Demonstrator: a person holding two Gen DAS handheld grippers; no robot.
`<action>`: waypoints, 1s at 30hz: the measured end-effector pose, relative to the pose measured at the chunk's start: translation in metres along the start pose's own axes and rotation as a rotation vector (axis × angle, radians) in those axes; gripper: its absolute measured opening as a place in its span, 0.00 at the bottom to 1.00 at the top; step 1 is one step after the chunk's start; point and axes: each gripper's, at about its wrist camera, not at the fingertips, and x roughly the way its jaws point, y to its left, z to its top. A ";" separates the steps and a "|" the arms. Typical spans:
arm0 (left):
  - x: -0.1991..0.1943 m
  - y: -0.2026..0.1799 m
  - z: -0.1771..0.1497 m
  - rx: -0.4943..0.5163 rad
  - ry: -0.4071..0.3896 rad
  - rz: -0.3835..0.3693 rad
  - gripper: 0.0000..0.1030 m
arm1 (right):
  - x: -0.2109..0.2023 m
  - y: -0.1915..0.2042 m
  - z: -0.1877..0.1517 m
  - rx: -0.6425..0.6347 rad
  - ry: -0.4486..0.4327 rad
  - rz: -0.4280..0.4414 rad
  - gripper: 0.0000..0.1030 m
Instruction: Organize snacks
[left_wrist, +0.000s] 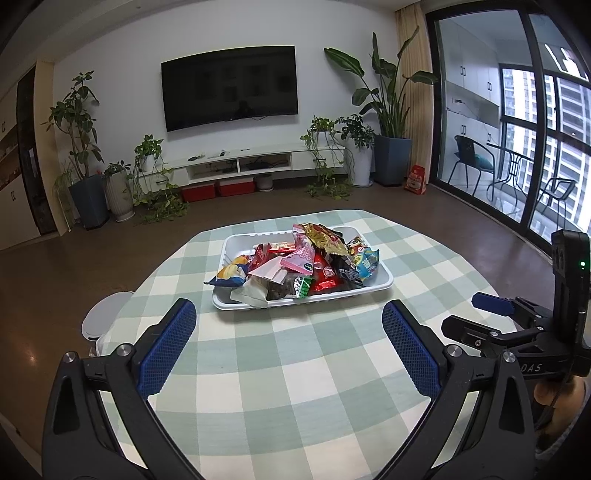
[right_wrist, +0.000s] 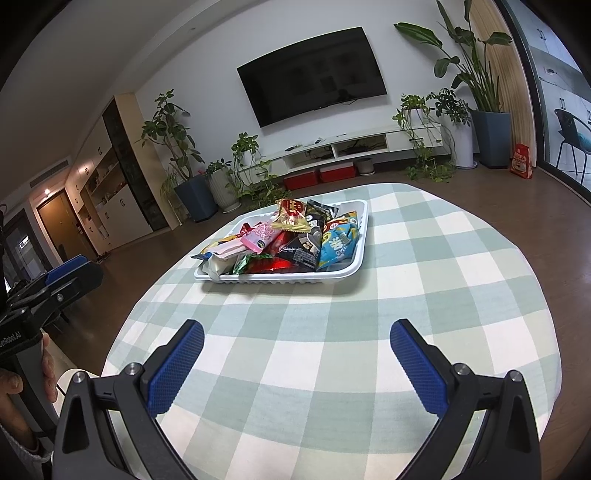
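A white tray (left_wrist: 384, 286) (right_wrist: 364, 236) sits on the round table with a green checked cloth (left_wrist: 314, 369) (right_wrist: 406, 295). Several snack packets fill it in a heap: a pink one (left_wrist: 301, 254) (right_wrist: 260, 234), a gold one (left_wrist: 325, 236) (right_wrist: 291, 218), a blue one (left_wrist: 365, 262) (right_wrist: 338, 243), a red one (left_wrist: 327, 277) (right_wrist: 269, 264). My left gripper (left_wrist: 290, 315) is open, its blue pads held above the cloth short of the tray. My right gripper (right_wrist: 295, 332) is open too, also short of the tray, with nothing between its fingers.
The right gripper's body (left_wrist: 535, 325) shows at the right edge of the left wrist view. A white stool (left_wrist: 103, 317) stands by the table's left side. Beyond are a wall TV, a low cabinet, potted plants and a glass balcony door.
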 end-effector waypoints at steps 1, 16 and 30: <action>-0.001 0.000 0.000 0.000 -0.001 -0.001 1.00 | 0.000 0.000 0.000 -0.001 0.000 -0.001 1.00; -0.002 0.000 0.000 0.003 -0.003 0.002 1.00 | 0.000 0.000 0.000 -0.002 0.002 -0.001 1.00; -0.002 -0.001 -0.001 0.005 -0.004 -0.001 1.00 | -0.002 0.001 0.000 -0.003 0.003 -0.001 1.00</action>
